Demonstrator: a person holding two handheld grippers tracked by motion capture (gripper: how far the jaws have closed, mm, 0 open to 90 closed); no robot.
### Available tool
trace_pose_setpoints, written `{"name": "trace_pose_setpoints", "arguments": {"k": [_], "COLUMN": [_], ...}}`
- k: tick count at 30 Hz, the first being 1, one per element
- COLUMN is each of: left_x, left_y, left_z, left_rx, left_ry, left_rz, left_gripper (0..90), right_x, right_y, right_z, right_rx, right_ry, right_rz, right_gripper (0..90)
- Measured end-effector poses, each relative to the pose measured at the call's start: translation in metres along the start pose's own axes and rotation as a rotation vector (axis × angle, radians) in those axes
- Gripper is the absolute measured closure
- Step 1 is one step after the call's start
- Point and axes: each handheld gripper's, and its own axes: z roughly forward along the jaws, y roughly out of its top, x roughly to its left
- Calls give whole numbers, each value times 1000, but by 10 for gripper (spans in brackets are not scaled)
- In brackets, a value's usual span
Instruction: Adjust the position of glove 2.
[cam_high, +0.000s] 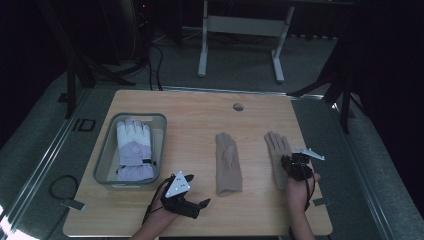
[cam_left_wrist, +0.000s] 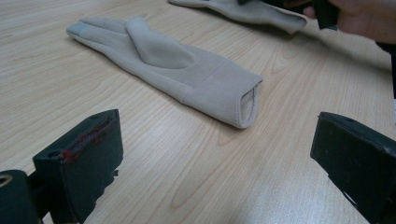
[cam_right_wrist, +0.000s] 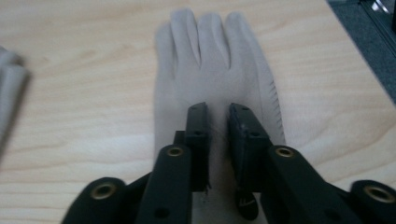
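Two beige gloves lie flat on the wooden table. The middle glove (cam_high: 227, 165) (cam_left_wrist: 173, 65) has its fingers pointing away and its cuff toward me. My left gripper (cam_high: 200, 191) (cam_left_wrist: 217, 154) stands open near the front edge, a short way from that cuff, with nothing between its jaws. The right glove (cam_high: 276, 147) (cam_right_wrist: 210, 60) lies palm down near the table's right side. My right gripper (cam_high: 289, 162) (cam_right_wrist: 218, 112) hovers low over its palm. Its jaws stand a narrow gap apart, and the flat fabric shows through the gap.
A grey plastic bin (cam_high: 107, 145) at the left holds a white and lavender winter glove (cam_high: 134, 150). A small round grommet (cam_high: 238, 106) sits near the table's far edge. The table's right edge (cam_high: 320, 200) runs close to my right hand.
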Motion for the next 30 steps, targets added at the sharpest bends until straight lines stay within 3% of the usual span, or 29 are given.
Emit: {"name": "trace_pose_setpoints", "arguments": {"k": [4,12,16,20,23,24,25,30], "left_x": [0,-1,-1,0,0,0,0,0], "left_y": [0,0,0,-1,-1,-1,-1,-1], "left_z": [0,1,1,1,1,1,1,0], "left_rx": [0,5,3,2,2,2,2,2], "left_ry": [0,-8,-10,-11,-14,-14,-13,-12], "left_rz": [1,4,6,4,5,5,5,3], "left_gripper": [25,25,25,25,25,25,25,25], "right_x": [-3,-2,-3,-7,-11,-11,-13,-21], "right_y": [-7,-2,6,13,24,24,28,32], "right_z": [10,2,-3,-5,-8,-8,-10,-11], "right_rx": [29,33,39,42,51,51,48,45], "right_ry": [9,37,83,119,234,234,245,284], "right_rz": [-13,-58,-147,-184,-275,-275,-328,-395], "right_gripper": [696,639,634,632,590,590,585,578]}}
